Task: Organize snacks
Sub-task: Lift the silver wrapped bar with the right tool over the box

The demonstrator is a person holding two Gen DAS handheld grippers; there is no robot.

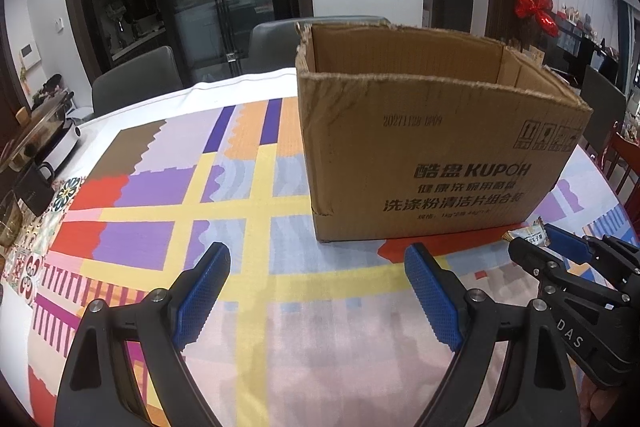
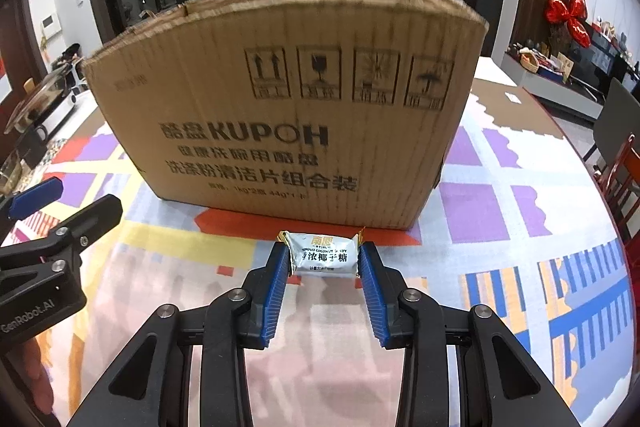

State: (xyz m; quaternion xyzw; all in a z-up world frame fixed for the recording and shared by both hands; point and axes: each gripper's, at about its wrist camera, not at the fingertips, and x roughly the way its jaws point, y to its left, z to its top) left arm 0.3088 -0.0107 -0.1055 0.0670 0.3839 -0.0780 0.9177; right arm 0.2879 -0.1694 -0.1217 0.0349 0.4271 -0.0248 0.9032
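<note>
An open cardboard box (image 1: 436, 147) printed KUPOH stands on the patterned tablecloth; it also fills the right wrist view (image 2: 288, 107). My right gripper (image 2: 325, 259) is shut on a small white coconut candy packet (image 2: 325, 255), held just in front of the box's near wall. The packet (image 1: 526, 237) and the right gripper (image 1: 536, 241) show at the lower right of the left wrist view. My left gripper (image 1: 318, 259) is open and empty, left of the box's front; it shows at the left edge of the right wrist view (image 2: 64, 197).
A colourful tablecloth (image 1: 240, 187) covers the table. A pot and appliance (image 1: 44, 139) sit at the far left edge. Grey chairs (image 1: 136, 79) stand behind the table. A red chair (image 2: 624, 179) is at the right.
</note>
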